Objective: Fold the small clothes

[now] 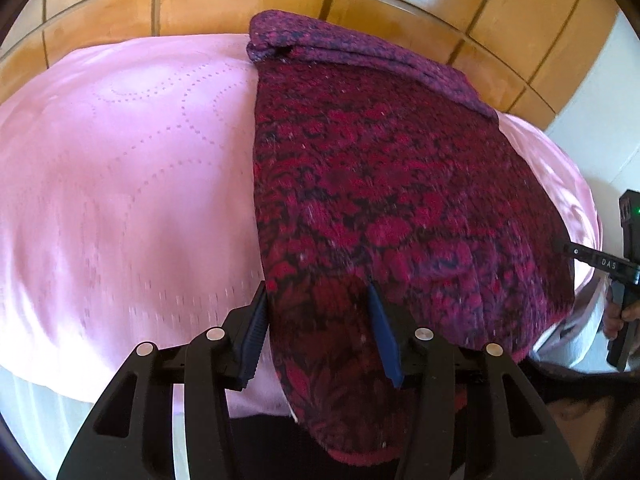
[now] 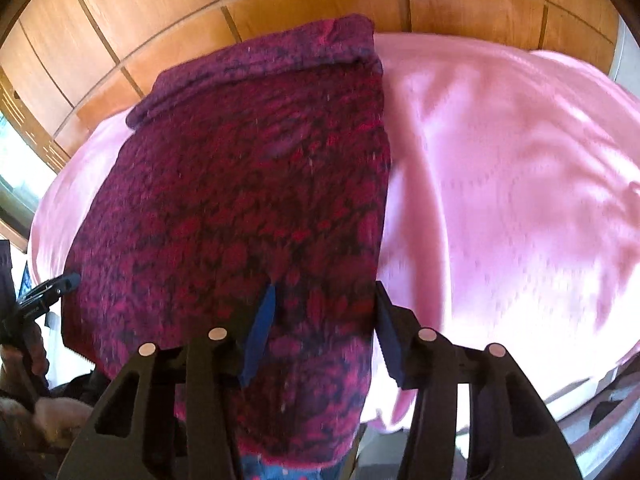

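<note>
Both claws pinching near hem of knit sweater [image 1: 400,184] on pink bedspread [image 1: 120,168].
Left claw [image 1: 320,332] grips the near left corner, right claw [image 2: 324,332] the near right corner; fabric bunched between pads. Far end folded over. Wood-panel wall [image 1: 240,4] behind. "DAS" readable on right claw in left view.

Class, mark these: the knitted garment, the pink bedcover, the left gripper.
knitted garment [image 1: 380,168], left wrist view, middle of its top layer.
pink bedcover [image 1: 132,168], left wrist view, bare stretch.
left gripper [image 1: 320,300], left wrist view, between fingertips.
</note>
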`<action>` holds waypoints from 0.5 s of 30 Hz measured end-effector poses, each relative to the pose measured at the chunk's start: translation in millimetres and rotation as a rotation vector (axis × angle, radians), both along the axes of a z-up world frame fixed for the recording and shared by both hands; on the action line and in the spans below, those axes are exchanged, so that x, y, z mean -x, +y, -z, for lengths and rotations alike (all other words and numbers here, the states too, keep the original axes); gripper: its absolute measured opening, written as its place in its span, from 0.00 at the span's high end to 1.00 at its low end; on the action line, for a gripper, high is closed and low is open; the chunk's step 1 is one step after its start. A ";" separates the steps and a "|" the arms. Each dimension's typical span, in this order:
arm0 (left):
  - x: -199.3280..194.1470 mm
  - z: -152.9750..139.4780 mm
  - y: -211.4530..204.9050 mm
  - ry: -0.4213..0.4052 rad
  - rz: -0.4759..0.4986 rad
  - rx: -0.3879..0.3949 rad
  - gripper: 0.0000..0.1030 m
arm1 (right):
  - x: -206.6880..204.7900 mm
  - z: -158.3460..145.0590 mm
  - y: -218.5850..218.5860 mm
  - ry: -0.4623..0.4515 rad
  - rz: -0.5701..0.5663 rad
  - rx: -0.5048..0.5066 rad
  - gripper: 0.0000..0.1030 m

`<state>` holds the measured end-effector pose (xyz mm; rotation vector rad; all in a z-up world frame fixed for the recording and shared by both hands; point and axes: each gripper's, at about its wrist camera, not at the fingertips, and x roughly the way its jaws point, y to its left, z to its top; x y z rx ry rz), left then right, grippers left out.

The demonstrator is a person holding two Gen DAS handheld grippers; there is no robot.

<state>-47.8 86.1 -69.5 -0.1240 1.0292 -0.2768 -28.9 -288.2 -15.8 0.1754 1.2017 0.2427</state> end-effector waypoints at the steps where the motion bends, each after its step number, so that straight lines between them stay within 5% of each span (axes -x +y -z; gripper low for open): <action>1: 3.6 0.5 -0.3 0.005 0.010 -0.004 0.54 | 3.4 1.0 0.0 0.010 -0.005 -0.002 0.59; 7: 16.4 -6.5 -4.4 -0.008 0.083 -0.039 0.82 | 19.3 1.5 2.8 0.083 -0.084 -0.005 0.70; 10: 16.4 -14.5 -3.9 -0.028 0.091 -0.027 0.85 | 15.7 -1.4 5.1 0.088 -0.105 -0.024 0.81; 15: 11.0 -16.7 2.4 -0.019 0.064 0.026 0.85 | 9.7 -15.3 5.7 0.048 -0.110 -0.088 0.83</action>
